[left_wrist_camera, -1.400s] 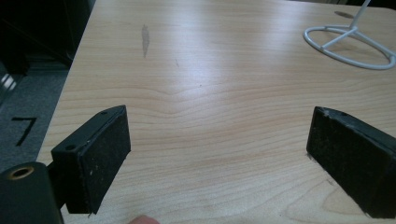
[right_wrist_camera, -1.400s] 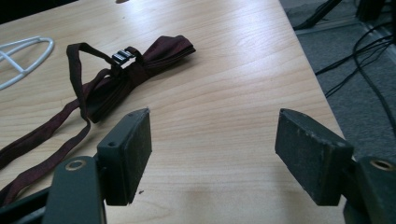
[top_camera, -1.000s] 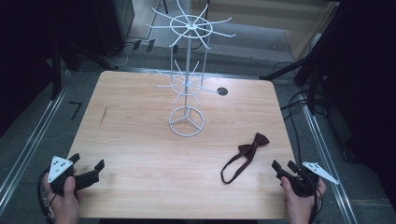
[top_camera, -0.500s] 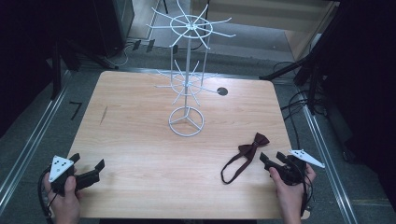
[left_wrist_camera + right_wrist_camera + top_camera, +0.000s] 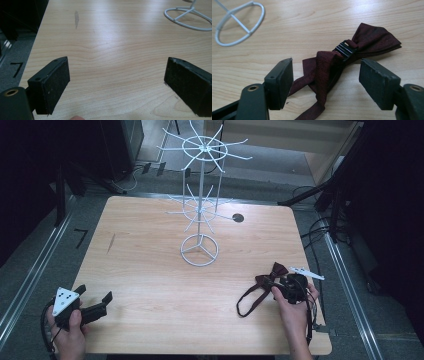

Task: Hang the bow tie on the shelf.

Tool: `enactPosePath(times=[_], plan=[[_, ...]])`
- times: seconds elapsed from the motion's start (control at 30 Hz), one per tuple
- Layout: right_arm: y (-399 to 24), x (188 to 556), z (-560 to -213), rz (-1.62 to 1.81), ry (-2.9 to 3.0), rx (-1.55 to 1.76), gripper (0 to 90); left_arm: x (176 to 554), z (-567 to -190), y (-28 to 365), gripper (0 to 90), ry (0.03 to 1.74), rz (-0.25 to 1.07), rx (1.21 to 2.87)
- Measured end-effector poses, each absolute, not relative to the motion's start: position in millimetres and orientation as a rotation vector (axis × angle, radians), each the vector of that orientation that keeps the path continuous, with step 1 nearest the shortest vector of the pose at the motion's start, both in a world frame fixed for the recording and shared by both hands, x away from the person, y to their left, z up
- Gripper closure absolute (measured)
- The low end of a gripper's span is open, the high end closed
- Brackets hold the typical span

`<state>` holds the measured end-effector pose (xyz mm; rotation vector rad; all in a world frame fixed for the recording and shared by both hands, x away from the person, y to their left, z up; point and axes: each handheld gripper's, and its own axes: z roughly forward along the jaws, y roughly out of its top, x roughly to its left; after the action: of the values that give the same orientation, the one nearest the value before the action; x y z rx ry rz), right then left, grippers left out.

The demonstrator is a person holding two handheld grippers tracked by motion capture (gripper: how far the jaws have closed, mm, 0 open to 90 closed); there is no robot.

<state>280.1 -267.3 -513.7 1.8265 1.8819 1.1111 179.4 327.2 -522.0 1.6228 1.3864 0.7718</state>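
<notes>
we note the left gripper [image 5: 92, 306] at the near left table [image 5: 150, 270] edge, jaws wide apart over bare wood, nothing between them. the right gripper [image 5: 325, 83] sits at the near right, over the bow tie [image 5: 352, 50]; its jaws have just been closing a little but stand apart, pads clear of the cloth, the tie's knot and strap lying flat on the table between them. the strap [image 5: 247, 300] loops toward the near edge. farther back, mid-table, the white wire rack [image 5: 200, 210] stands upright, well apart from the tie.
</notes>
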Motion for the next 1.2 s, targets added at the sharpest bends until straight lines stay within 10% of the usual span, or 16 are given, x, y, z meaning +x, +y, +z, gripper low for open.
enactPosePath(times=[0.53, 0.83, 1.2], plan=[[-251, 286, -526, 0.934, 1.971, 1.789, 44.0, 180, -522, 325, 6.9, 1.385, 0.788, 1.647], [-239, 283, -536, 0.862, 1.997, 1.651, 89.7, 179, -522, 326, 7.0, 1.385, 0.79, 1.641], [-238, 279, -526, 1.053, 1.949, 1.622, 90.0, 180, -522, 325, 6.9, 1.388, 0.793, 1.64]])
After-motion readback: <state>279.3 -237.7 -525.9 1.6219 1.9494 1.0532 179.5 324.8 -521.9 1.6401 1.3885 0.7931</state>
